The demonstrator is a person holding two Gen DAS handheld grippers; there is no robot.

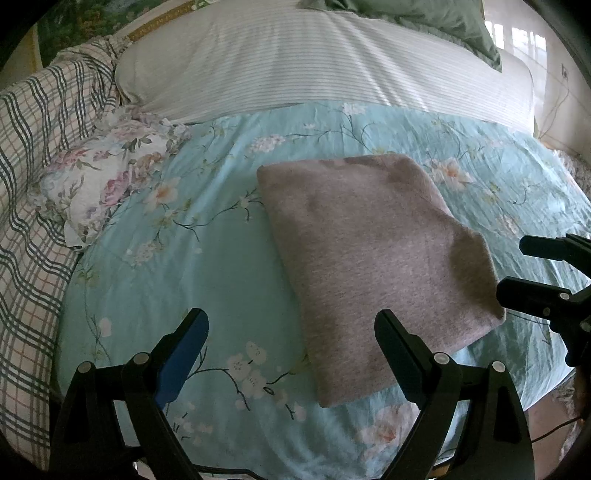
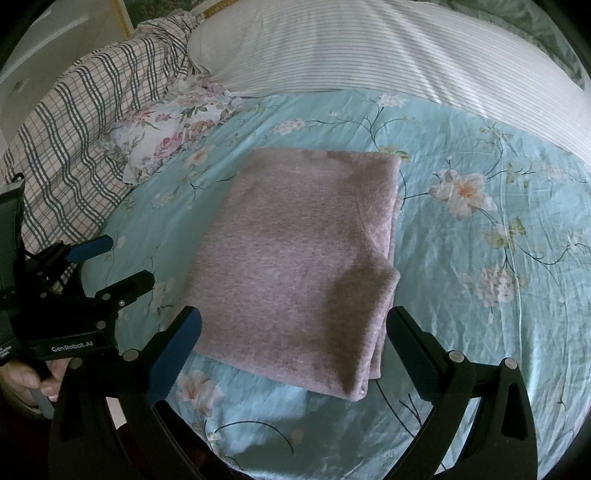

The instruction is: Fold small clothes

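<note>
A pinkish-grey knit garment (image 1: 373, 266) lies folded into a flat rectangle on the light blue floral bedsheet (image 1: 207, 258). It also shows in the right wrist view (image 2: 295, 266). My left gripper (image 1: 291, 325) is open and empty, hovering above the garment's near left edge. My right gripper (image 2: 293, 325) is open and empty, just above the garment's near edge. The right gripper shows at the right edge of the left wrist view (image 1: 517, 266), beside the garment's right corner. The left gripper shows at the left of the right wrist view (image 2: 122, 262), a little left of the garment.
A small floral cloth (image 1: 107, 181) lies crumpled to the left on the sheet. A plaid blanket (image 1: 33, 147) is bunched along the left side. A white striped pillow (image 1: 314, 62) and a green one (image 1: 436, 18) lie at the back.
</note>
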